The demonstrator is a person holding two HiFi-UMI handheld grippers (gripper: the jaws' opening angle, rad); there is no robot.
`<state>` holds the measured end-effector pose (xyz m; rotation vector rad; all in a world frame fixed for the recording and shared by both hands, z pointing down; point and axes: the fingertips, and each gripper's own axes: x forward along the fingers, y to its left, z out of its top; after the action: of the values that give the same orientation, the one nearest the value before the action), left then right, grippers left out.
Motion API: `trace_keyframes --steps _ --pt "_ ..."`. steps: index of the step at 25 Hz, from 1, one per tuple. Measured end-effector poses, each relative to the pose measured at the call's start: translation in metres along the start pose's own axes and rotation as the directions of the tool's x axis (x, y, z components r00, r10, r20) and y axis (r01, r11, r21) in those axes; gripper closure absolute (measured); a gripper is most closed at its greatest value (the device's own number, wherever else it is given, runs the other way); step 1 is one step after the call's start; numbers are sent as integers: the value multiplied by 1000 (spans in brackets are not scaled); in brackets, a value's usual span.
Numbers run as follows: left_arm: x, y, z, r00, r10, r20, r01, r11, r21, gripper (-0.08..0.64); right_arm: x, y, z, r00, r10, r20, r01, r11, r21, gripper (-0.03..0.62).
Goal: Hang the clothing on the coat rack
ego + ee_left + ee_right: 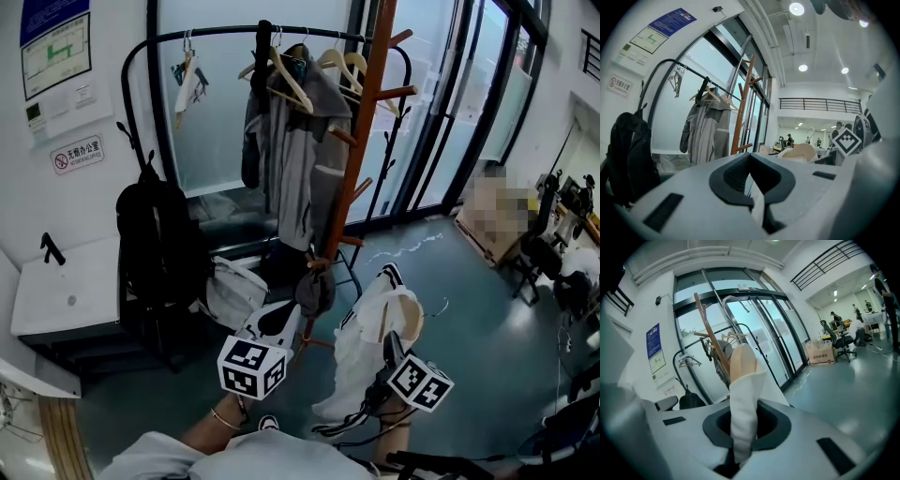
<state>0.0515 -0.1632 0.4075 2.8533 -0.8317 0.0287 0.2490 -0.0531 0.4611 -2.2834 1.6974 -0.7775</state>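
A white garment with black stripes (361, 352) hangs on a wooden hanger (410, 323) between my two grippers. My right gripper (389, 349) is shut on the cloth-covered hanger end (742, 380), and the metal hook (733, 301) sticks up above it. My left gripper (279, 321) is shut on a thin white edge of the garment (758, 206). The brown wooden coat rack (361, 141) with angled pegs stands just ahead. It also shows in the left gripper view (740, 112) and behind the hanger in the right gripper view (710, 341).
A black rail rack (234, 33) behind the wooden rack carries a grey jacket (300, 150) and spare hangers. A black backpack (155, 234) hangs at its left end above a white cabinet (66, 291). A light bag (234, 286) lies at the base. Glass doors (441, 103) are behind.
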Motion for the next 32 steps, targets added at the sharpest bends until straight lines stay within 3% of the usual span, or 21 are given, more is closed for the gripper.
trace_keyframes --steps 7,13,18,26,32 --pt "44 43 22 999 -1 36 1 1000 6 552 52 5 21 1000 -12 23 12 1000 2 555" --pt "73 59 11 1000 -5 26 6 999 -34 552 70 -4 36 997 -42 58 42 999 -3 555" --pt "92 63 1 1000 5 8 -5 998 -64 552 92 -11 40 999 -37 15 37 999 -25 555" --pt "111 79 19 997 72 28 -70 995 -72 552 127 -8 50 998 16 -57 -20 998 -59 555" --pt "122 73 12 997 72 14 -70 995 -75 552 135 -18 53 997 22 -71 -27 997 -71 555"
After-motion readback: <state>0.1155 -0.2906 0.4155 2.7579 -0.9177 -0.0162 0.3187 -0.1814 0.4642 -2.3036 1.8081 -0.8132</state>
